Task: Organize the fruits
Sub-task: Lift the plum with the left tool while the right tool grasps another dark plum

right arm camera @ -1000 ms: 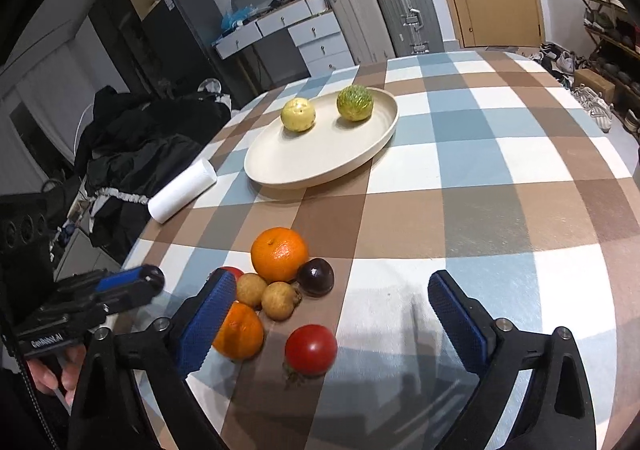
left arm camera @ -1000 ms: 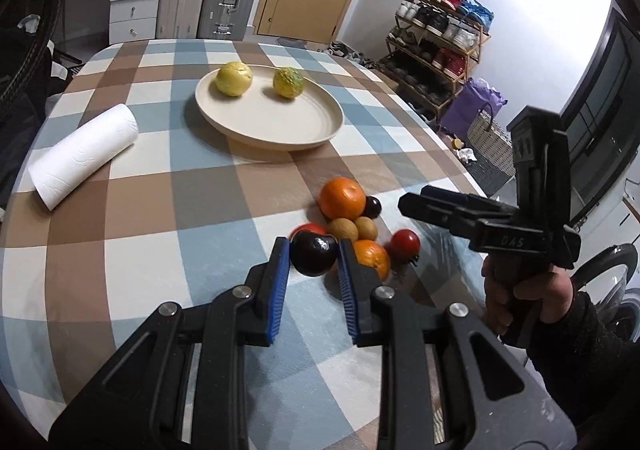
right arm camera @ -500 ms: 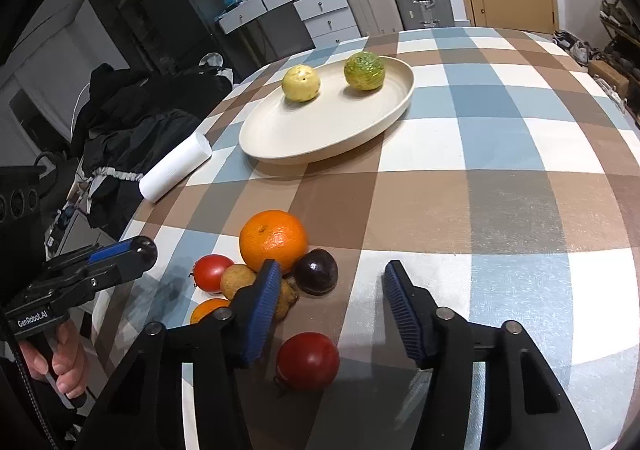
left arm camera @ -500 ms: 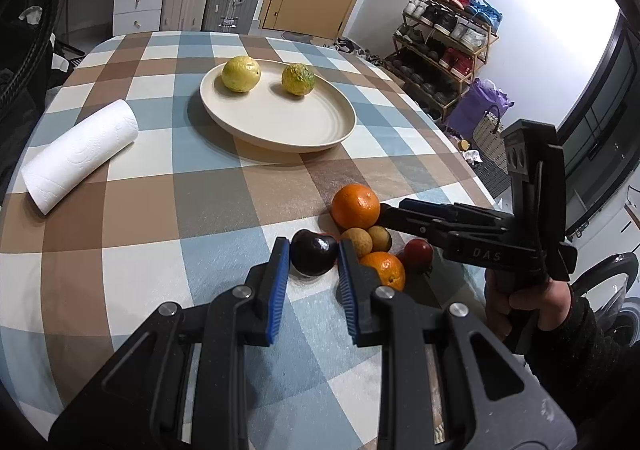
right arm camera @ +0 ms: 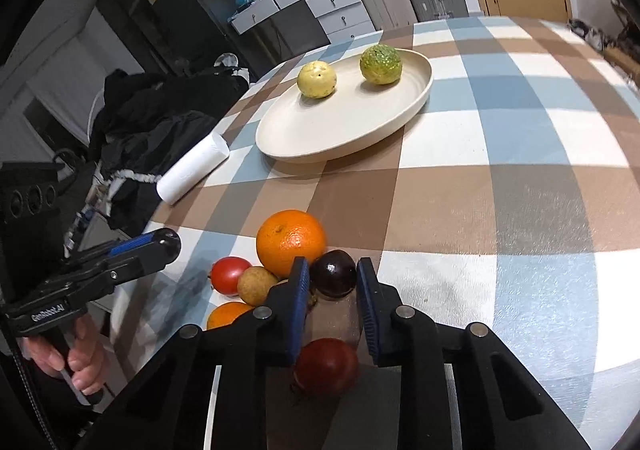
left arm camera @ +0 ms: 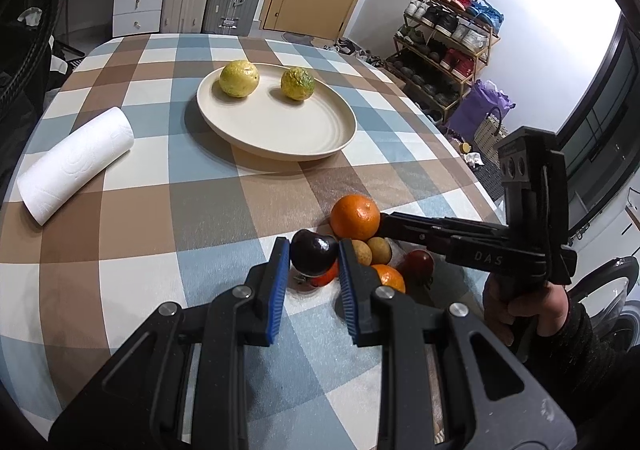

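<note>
A round bench (left arm camera: 132, 206) covered by a blue, brown and white checked cloth is seen in both views. A wide cream plate (left arm camera: 280, 130) is set toward its far side, and two fruits are carried on it, apart from each other: a pale yellow one (left arm camera: 239, 78) and a yellow-green one (left arm camera: 297, 83). A white paper roll (left arm camera: 76, 164) is laid on its side to the left of the plate, well apart from it.

Near the front edge a cluster of fruit is gathered. The largest piece is an orange (right arm camera: 291, 242); a smaller orange (left arm camera: 387, 277), two small brown fruits (left arm camera: 379, 250) touching one another, and two red tomatoes (right arm camera: 230, 275) are packed beside it.

One dark plum (left arm camera: 313, 253) is grasped by the left gripper (left arm camera: 313, 270); its blue-padded fingers (left arm camera: 279, 282) are clenched on either side of the fruit, which is seen above a tomato in the cluster. A second dark plum (right arm camera: 333, 273), resting on the cloth against the large orange, is bracketed by the right gripper (right arm camera: 333, 294); its fingers (right arm camera: 300, 302) are drawn in close on both sides, but whether the pads are actually touching the skin cannot be told. The other tomato (right arm camera: 326, 366) is seen lower down between those fingers.
</note>
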{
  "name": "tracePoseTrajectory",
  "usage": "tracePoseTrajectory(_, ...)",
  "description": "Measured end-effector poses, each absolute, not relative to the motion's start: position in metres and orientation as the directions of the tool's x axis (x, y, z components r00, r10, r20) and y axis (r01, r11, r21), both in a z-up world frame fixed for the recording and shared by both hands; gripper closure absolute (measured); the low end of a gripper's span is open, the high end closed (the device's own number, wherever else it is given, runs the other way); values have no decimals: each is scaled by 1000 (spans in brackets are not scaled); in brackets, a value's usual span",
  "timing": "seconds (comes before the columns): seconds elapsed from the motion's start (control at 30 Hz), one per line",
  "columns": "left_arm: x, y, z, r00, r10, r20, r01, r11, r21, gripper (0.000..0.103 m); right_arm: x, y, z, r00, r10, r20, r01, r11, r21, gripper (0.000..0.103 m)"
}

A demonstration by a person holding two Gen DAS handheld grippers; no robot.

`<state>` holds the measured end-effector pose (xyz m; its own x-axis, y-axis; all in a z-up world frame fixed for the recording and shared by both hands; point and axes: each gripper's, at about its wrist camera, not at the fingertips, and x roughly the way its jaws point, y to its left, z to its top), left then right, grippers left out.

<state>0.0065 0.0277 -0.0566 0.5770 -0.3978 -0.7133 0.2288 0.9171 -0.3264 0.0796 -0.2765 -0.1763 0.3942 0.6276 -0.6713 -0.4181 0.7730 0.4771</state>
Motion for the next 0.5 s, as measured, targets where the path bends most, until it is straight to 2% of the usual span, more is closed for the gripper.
tracePoseTrajectory(0.17,13,27,-55,586,-391,-710,224,920,-321,81,83,-286,-181,374,673,-638,-381,739,556,79)
tracePoseTrajectory(0.5,36,36,-51,614,-363,-701,185,929,-320,81,84,-304,-165,435,680,-590,-376,733,567,79)
